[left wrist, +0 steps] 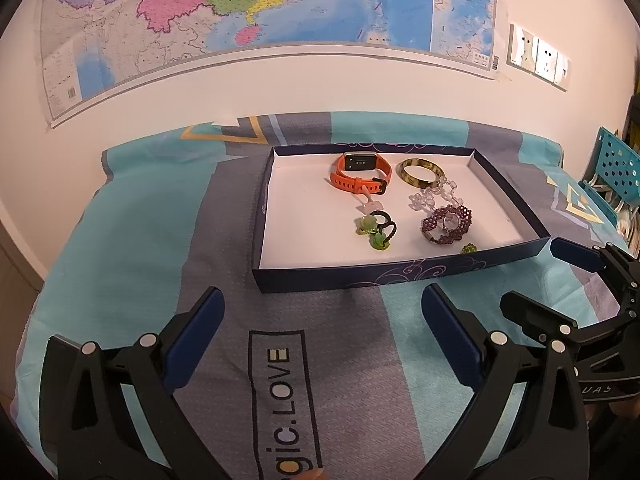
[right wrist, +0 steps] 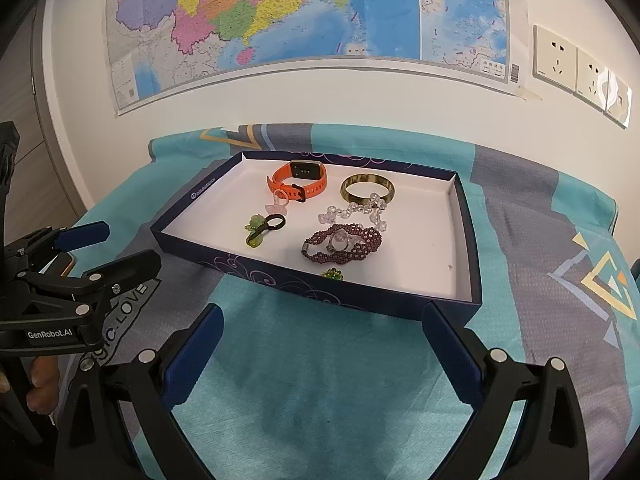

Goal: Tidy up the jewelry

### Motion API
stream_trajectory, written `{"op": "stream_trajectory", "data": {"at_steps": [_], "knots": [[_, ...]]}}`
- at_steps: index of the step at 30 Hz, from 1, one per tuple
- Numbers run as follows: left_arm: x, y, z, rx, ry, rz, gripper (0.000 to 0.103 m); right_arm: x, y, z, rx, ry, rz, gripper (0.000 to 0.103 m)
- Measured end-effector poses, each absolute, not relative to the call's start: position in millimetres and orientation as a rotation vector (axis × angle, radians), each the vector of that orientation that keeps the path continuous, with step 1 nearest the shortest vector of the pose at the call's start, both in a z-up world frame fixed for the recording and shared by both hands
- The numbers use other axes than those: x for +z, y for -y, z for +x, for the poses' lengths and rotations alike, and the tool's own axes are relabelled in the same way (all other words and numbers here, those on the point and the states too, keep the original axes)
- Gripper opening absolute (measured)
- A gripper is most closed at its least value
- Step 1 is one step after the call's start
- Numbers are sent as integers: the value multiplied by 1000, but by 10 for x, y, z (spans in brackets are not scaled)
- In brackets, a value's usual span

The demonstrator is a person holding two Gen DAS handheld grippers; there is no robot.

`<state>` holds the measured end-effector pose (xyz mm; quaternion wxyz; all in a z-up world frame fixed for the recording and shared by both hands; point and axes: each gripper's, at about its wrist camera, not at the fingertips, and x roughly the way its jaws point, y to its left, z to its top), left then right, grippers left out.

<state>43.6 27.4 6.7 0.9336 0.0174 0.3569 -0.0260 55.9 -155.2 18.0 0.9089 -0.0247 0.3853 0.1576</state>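
Observation:
A shallow dark-blue box [left wrist: 360,278] [right wrist: 224,256] with a white floor lies on the cloth-covered table. In it are an orange smartwatch [left wrist: 360,172] [right wrist: 298,182], a tortoiseshell bangle [left wrist: 420,173] [right wrist: 367,189], a clear bead bracelet [left wrist: 430,196] [right wrist: 352,212], a purple beaded watch [left wrist: 447,224] [right wrist: 342,244], black hair ties with green charms [left wrist: 376,230] [right wrist: 264,228] and a small green ring [left wrist: 469,248] [right wrist: 333,274]. My left gripper [left wrist: 322,312] is open and empty just before the box's near wall. My right gripper [right wrist: 322,328] is open and empty near the box's front right corner.
The table carries a teal and grey cloth [left wrist: 140,220] [right wrist: 540,240] printed with "LOVE". A map [left wrist: 240,8] [right wrist: 304,12] and wall sockets [right wrist: 576,68] are behind. A teal perforated basket [left wrist: 612,168] stands at the right. Each gripper shows in the other's view: the right one [left wrist: 580,280], the left one [right wrist: 80,256].

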Motion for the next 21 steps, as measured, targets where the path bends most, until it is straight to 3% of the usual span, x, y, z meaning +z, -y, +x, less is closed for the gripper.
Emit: {"op": "stream_trajectory", "data": {"at_steps": [21], "knots": [[53, -246, 429, -60, -730, 42, 97, 148, 1542, 565, 325, -807, -46, 96]]}}
